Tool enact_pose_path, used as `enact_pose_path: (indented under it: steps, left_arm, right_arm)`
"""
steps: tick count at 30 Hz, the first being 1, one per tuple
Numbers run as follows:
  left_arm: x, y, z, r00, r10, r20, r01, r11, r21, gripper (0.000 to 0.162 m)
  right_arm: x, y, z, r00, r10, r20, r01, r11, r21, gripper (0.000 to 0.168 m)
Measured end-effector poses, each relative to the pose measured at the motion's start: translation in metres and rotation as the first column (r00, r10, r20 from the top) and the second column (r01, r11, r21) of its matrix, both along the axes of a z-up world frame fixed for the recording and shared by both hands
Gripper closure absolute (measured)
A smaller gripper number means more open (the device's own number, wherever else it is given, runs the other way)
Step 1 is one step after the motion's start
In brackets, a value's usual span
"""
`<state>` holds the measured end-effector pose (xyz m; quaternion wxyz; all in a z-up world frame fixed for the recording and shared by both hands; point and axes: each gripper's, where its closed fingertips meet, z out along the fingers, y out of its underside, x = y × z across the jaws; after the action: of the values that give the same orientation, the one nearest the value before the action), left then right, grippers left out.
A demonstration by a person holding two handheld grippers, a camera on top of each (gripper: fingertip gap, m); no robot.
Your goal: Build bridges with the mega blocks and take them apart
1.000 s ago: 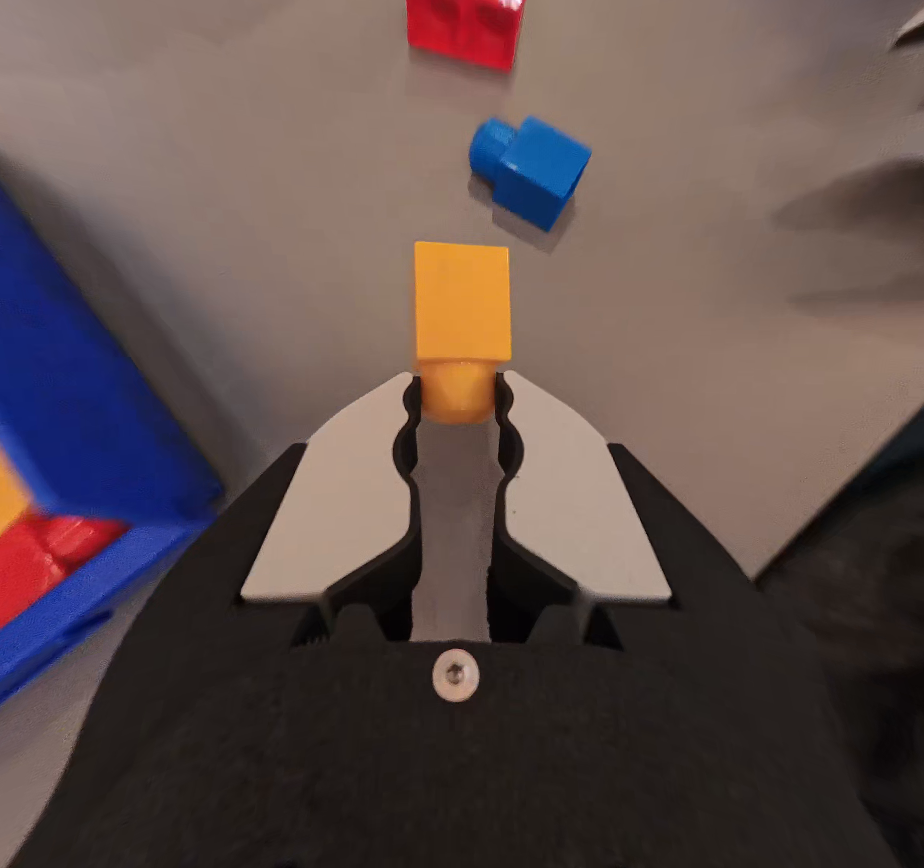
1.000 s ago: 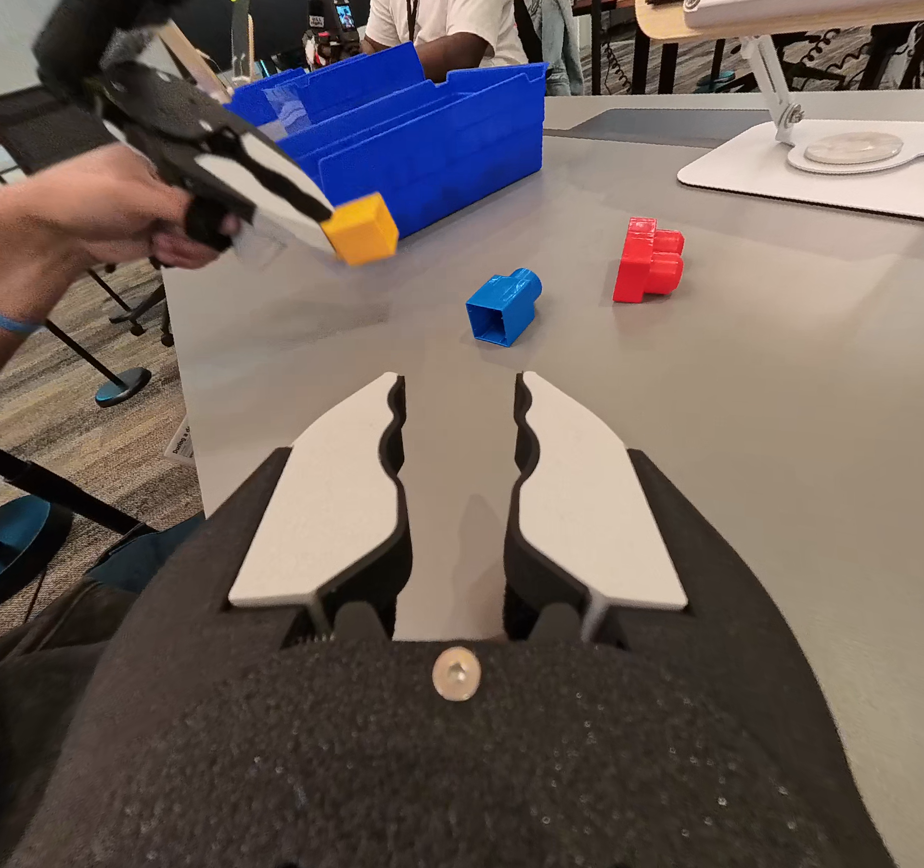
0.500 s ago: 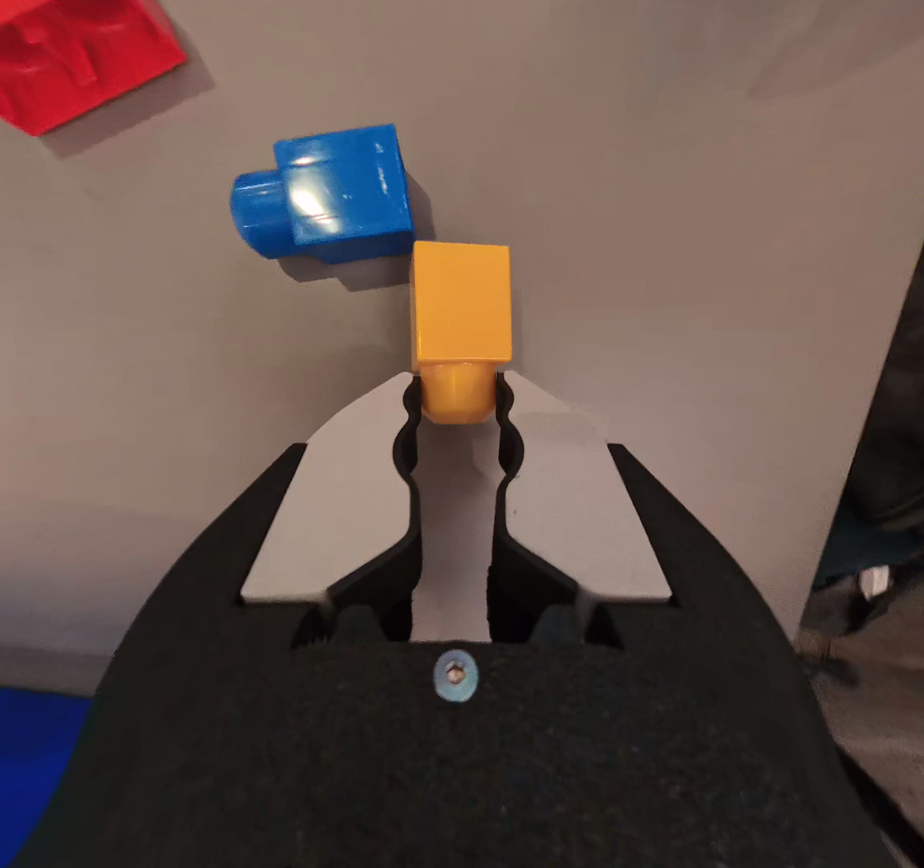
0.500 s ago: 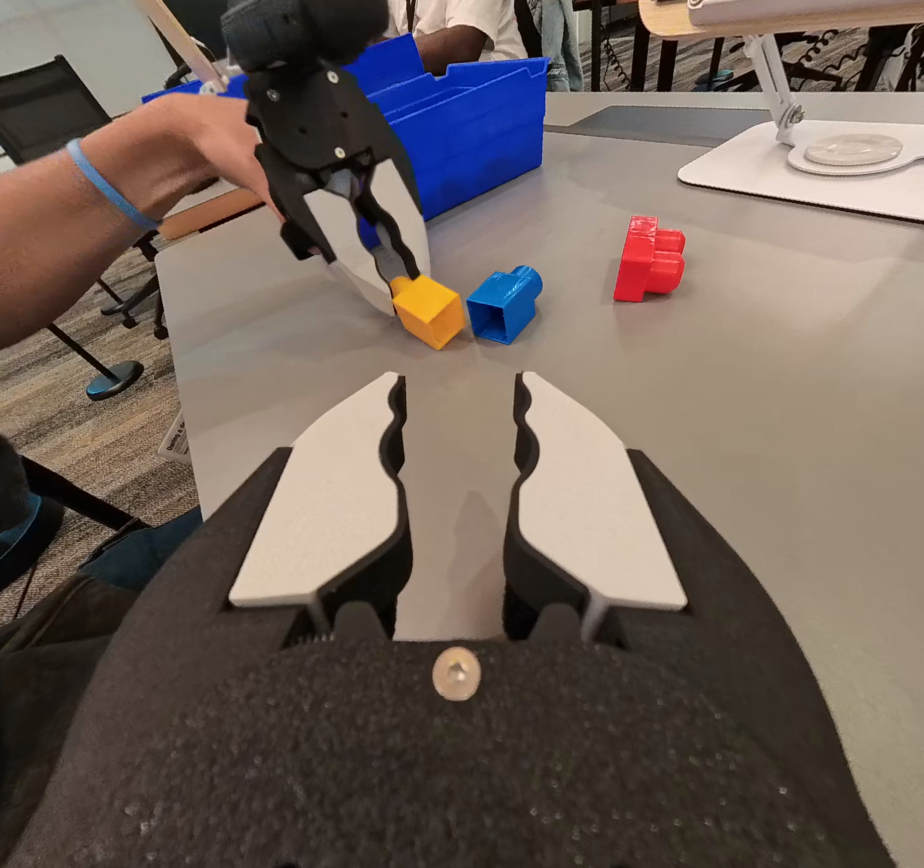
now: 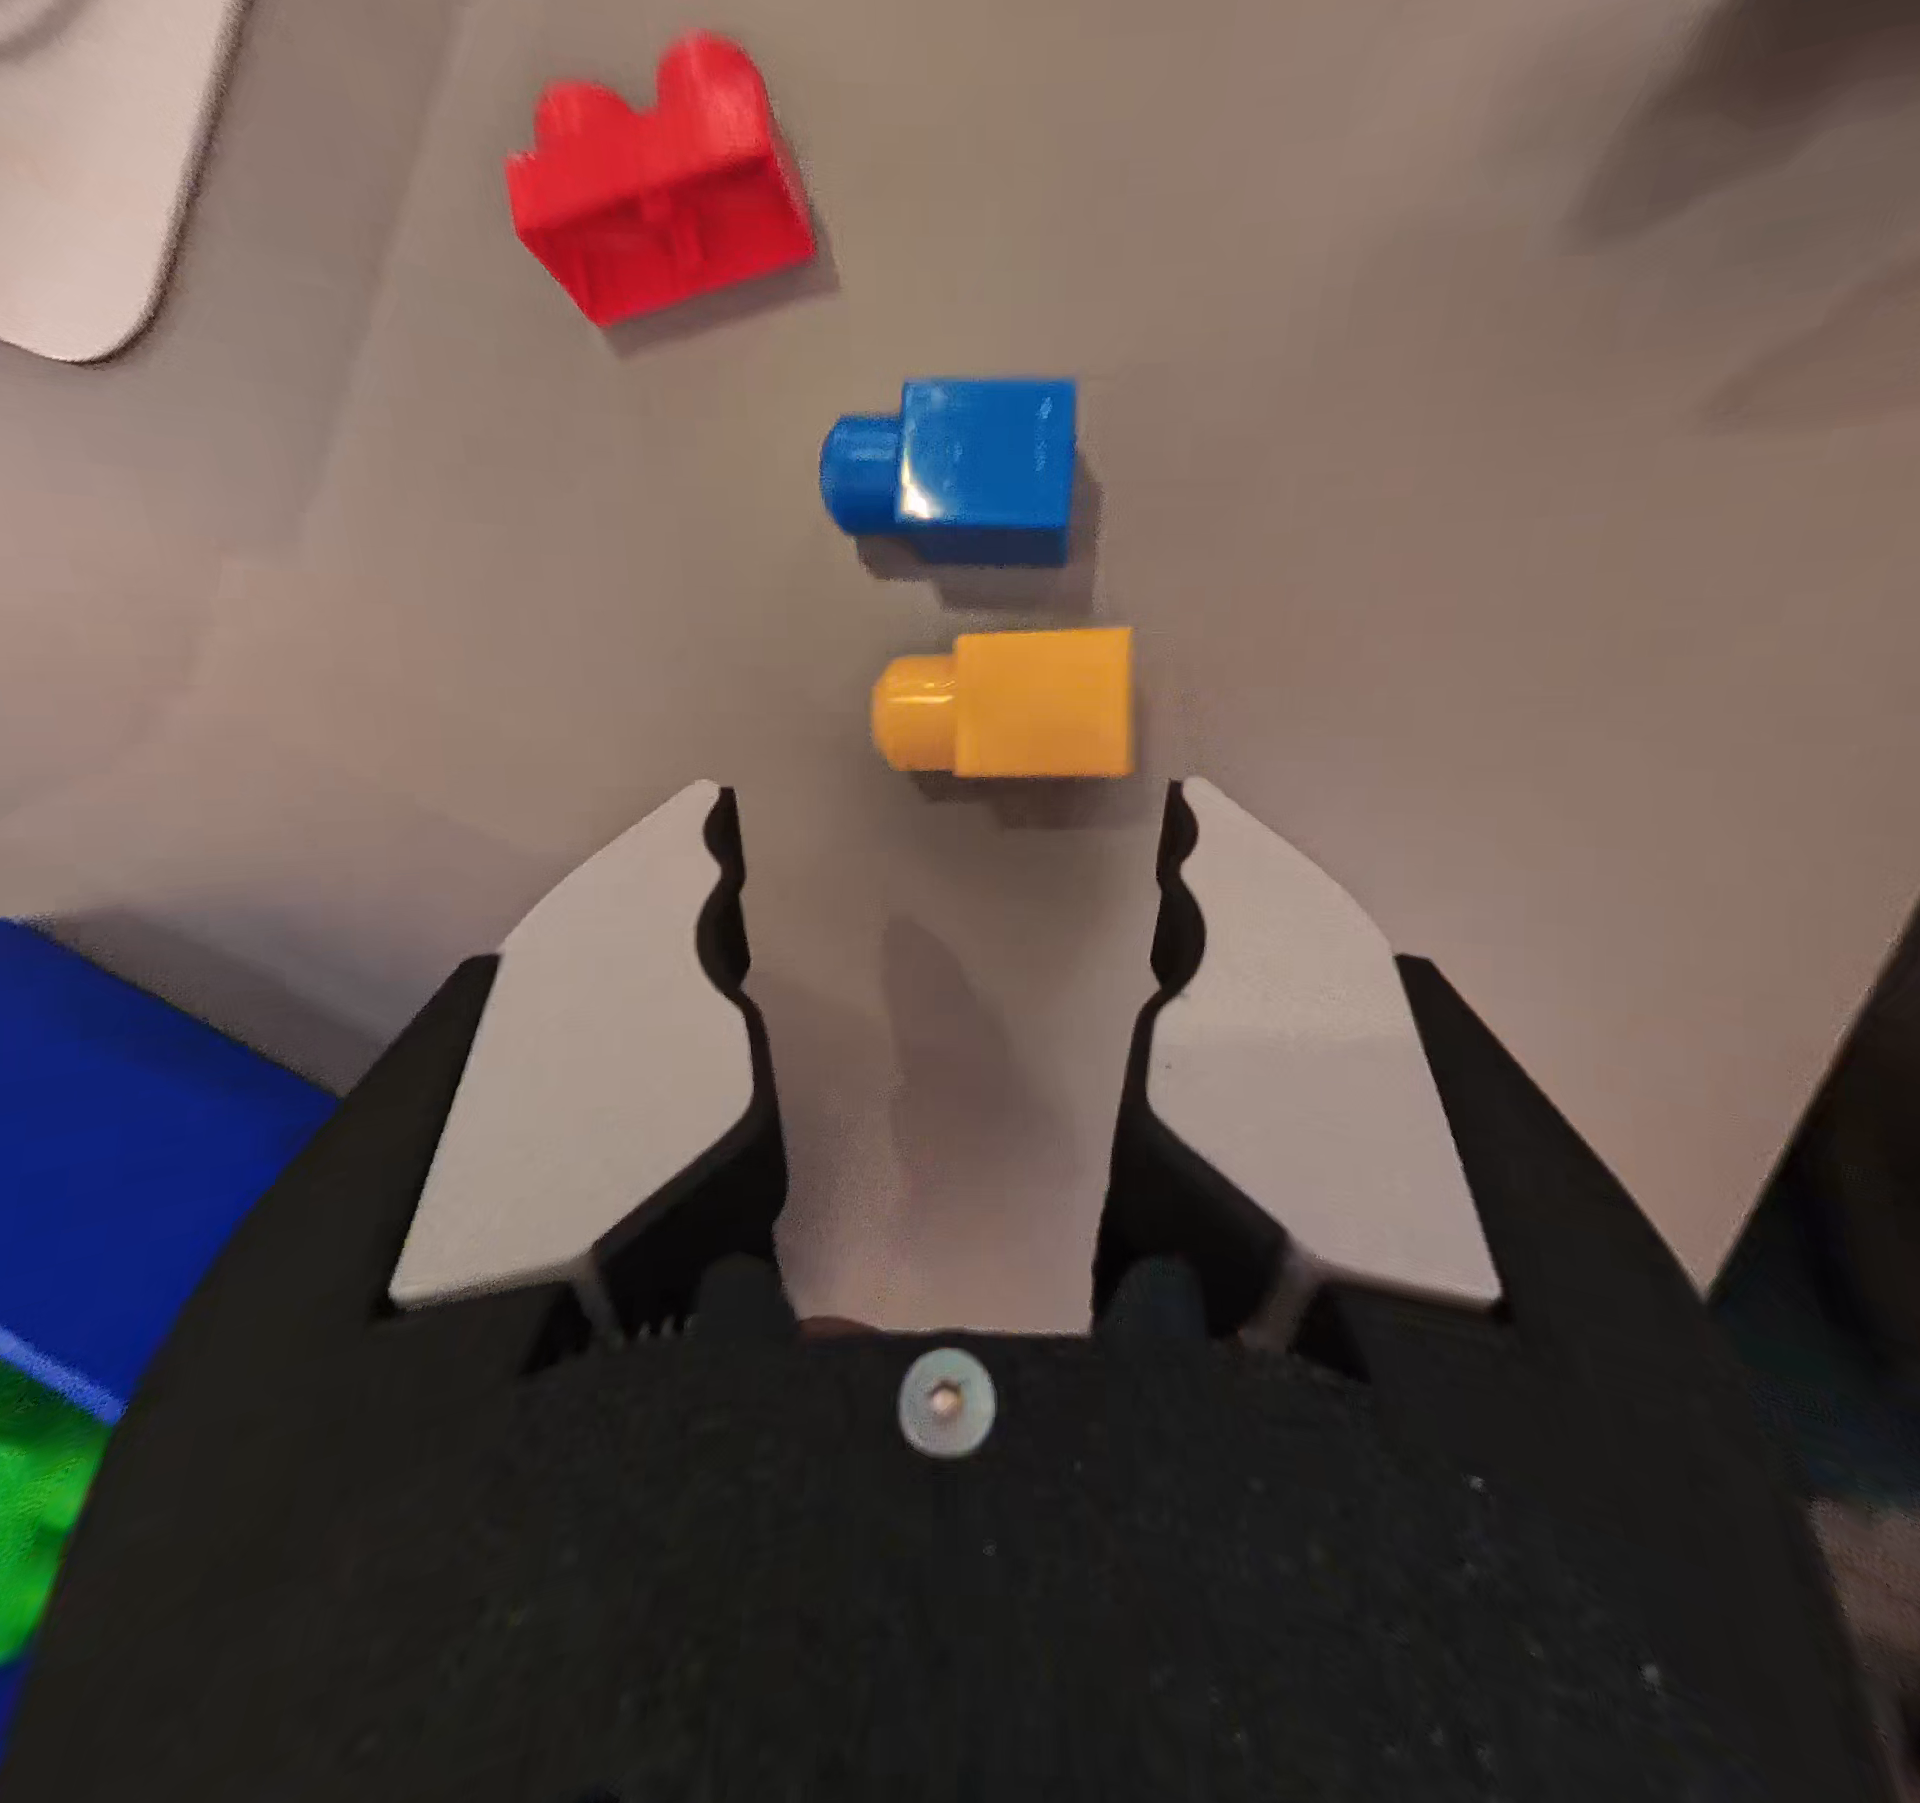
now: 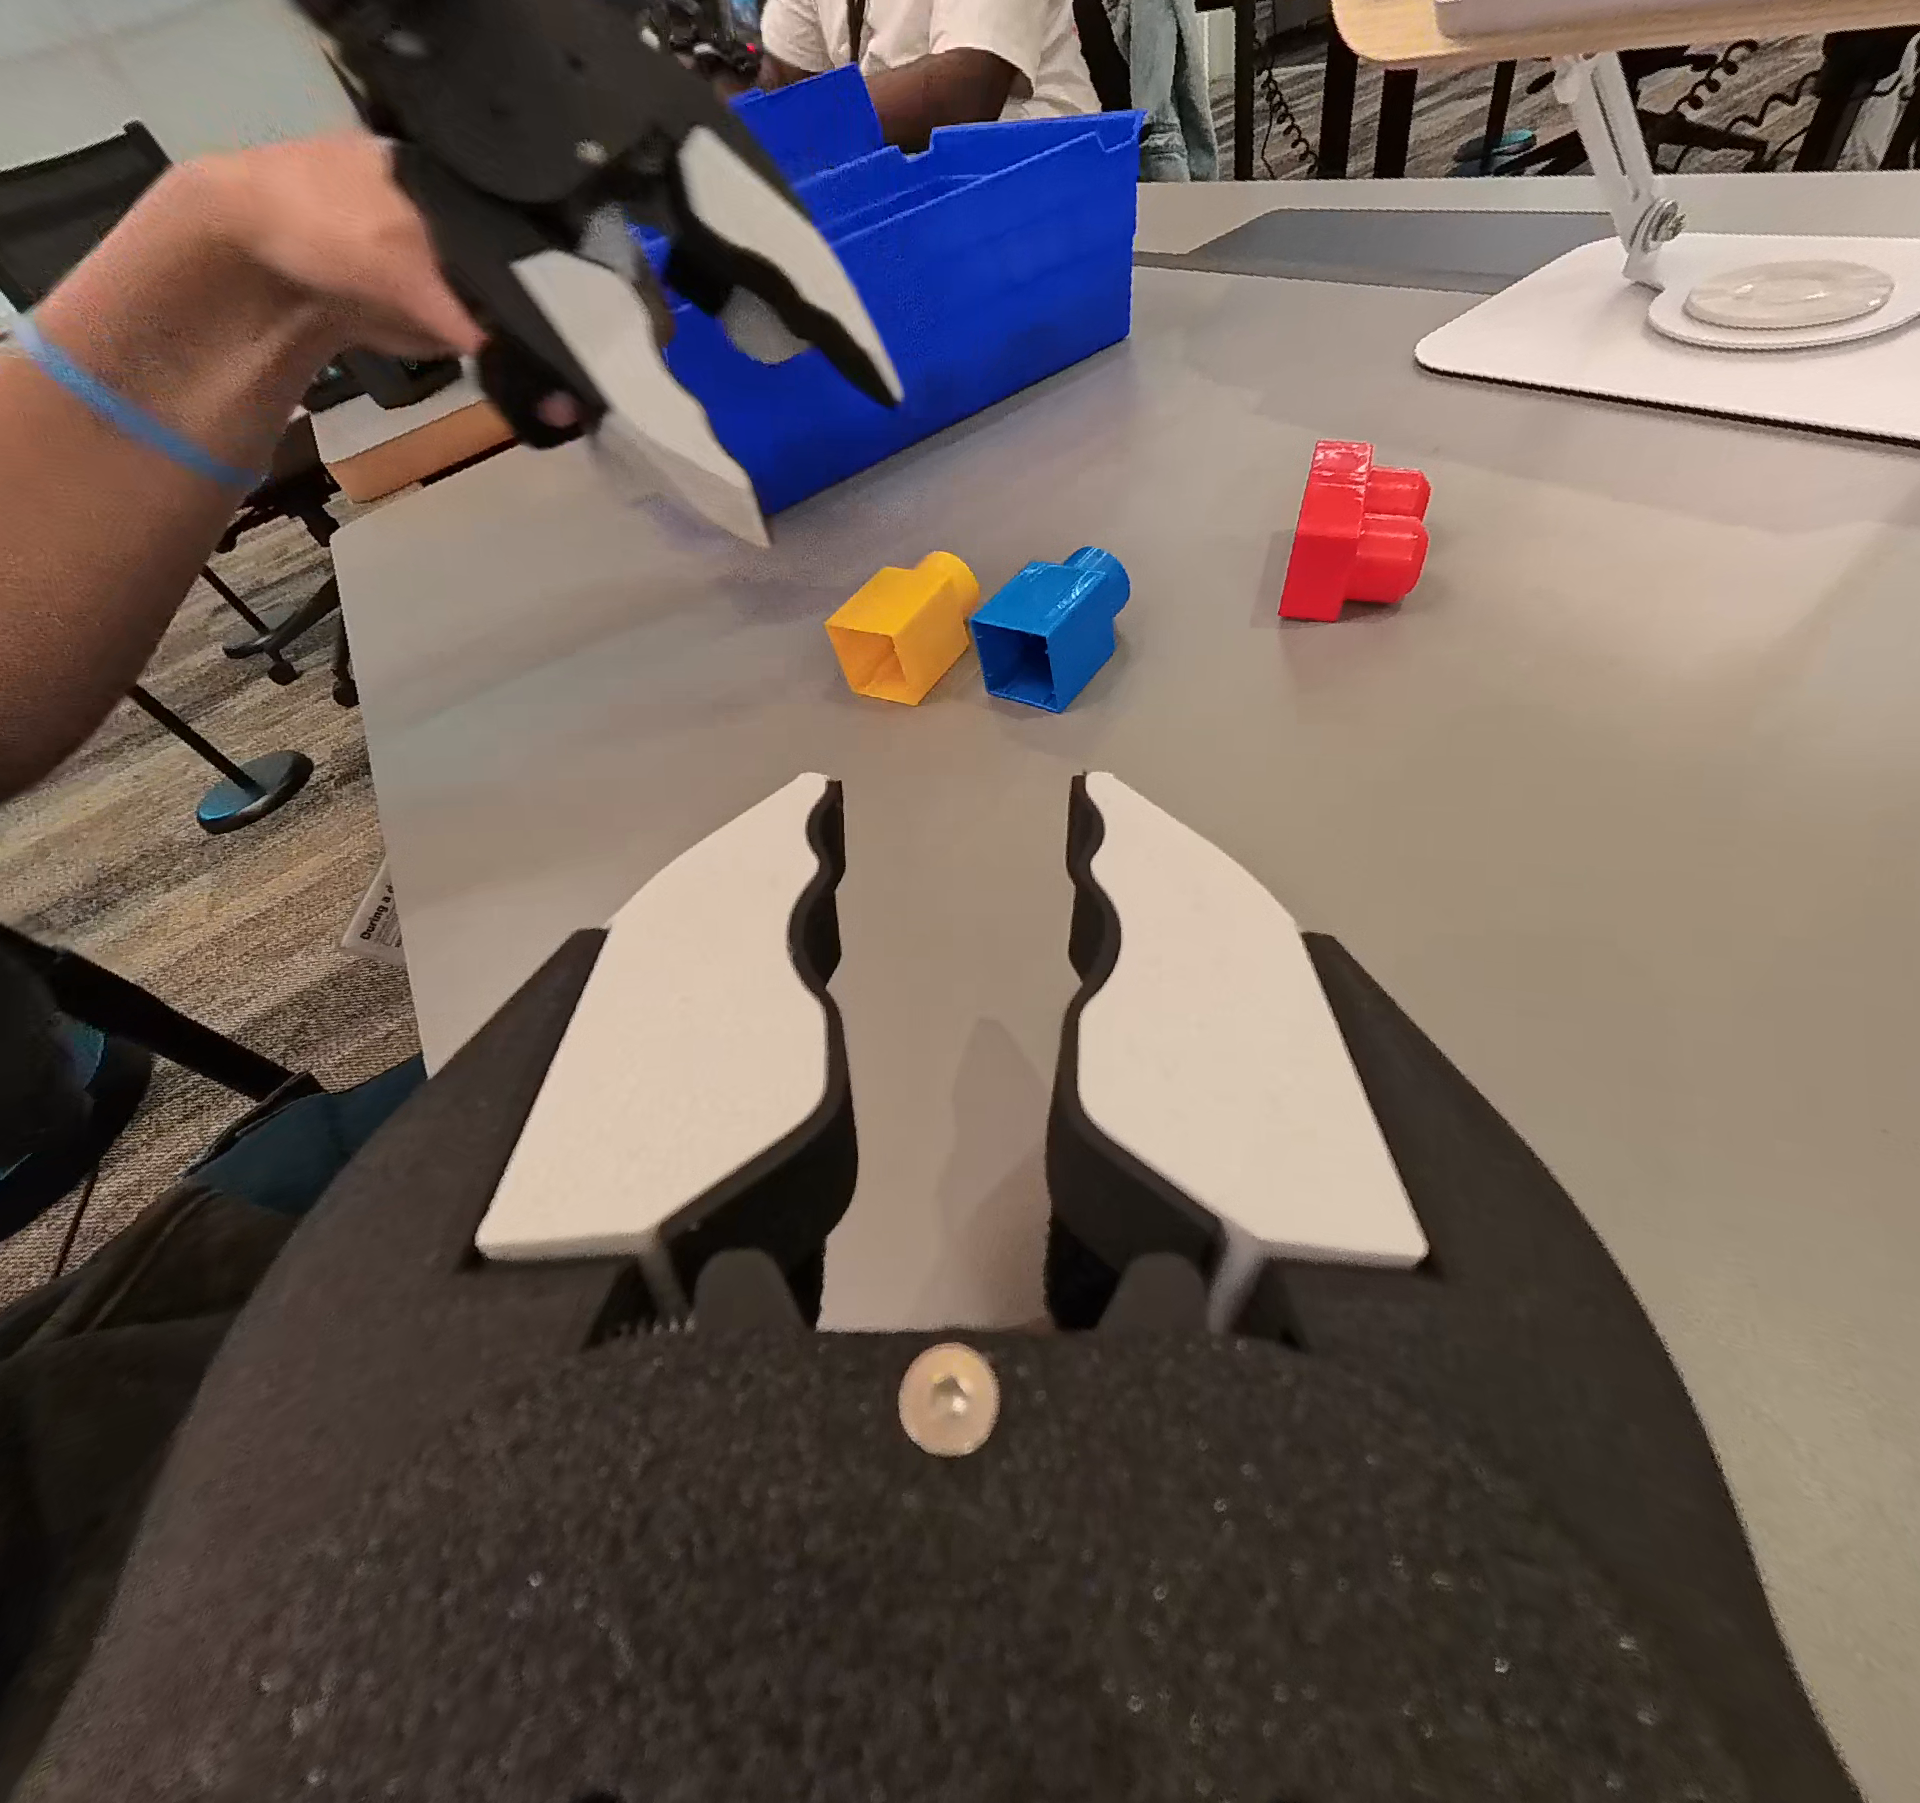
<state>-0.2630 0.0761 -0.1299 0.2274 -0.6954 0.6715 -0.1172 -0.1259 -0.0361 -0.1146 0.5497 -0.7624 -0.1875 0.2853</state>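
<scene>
A yellow one-stud block (image 5: 1013, 704) lies on its side on the grey table, right beside a blue one-stud block (image 5: 961, 473) also on its side. A red two-stud block (image 5: 660, 195) lies farther off. My left gripper (image 5: 945, 797) is open and empty, held above the table just short of the yellow block; it also shows in the right wrist view (image 6: 821, 465), raised above the blocks. In the right wrist view the yellow block (image 6: 902, 629), blue block (image 6: 1049, 631) and red block (image 6: 1351, 532) lie ahead of my right gripper (image 6: 954, 789), which is open and empty.
A blue bin (image 6: 935, 299) stands at the back left of the table; its corner (image 5: 114, 1161) with a green block inside shows in the left wrist view. A white stand base (image 6: 1704, 340) sits at the back right. A person sits behind the bin.
My left gripper carried the yellow block down beside the blue block, let it go, opened and drew back upward. The yellow block now lies on its side. My right gripper has not moved.
</scene>
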Motion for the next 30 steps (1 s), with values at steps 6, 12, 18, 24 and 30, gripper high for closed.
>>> enact_pose_path:
  steps: [6,12,18,24,30]
  left_arm:
    - [-0.005,-0.052,-0.001,0.744,0.575,0.341,-0.509,0.818,-0.267,0.055]
    - [-0.012,-0.075,-0.006,0.410,0.808,0.423,-0.760,0.560,-0.331,0.051]
    - [-0.030,-0.108,0.020,0.406,0.689,0.600,-0.765,0.616,-0.189,0.056]
    - [-0.066,-0.125,0.037,0.336,0.524,0.782,-0.688,0.704,-0.176,0.059]
    - [-0.091,-0.115,0.048,0.291,0.418,0.861,-0.743,0.665,-0.072,0.074]
  right_arm:
    - [0.000,0.000,0.000,1.000,0.000,-0.001,0.000,1.000,0.001,0.127]
    - [0.001,-0.001,0.001,1.000,-0.007,-0.002,0.007,1.000,0.011,0.127]
    - [0.002,-0.001,-0.003,0.996,-0.067,0.065,0.066,0.998,0.015,0.118]
    - [-0.008,0.006,-0.020,0.982,-0.116,0.149,0.135,0.983,-0.128,0.097]
    - [-0.053,0.039,-0.017,0.935,-0.098,0.340,0.191,0.949,-0.252,0.078]
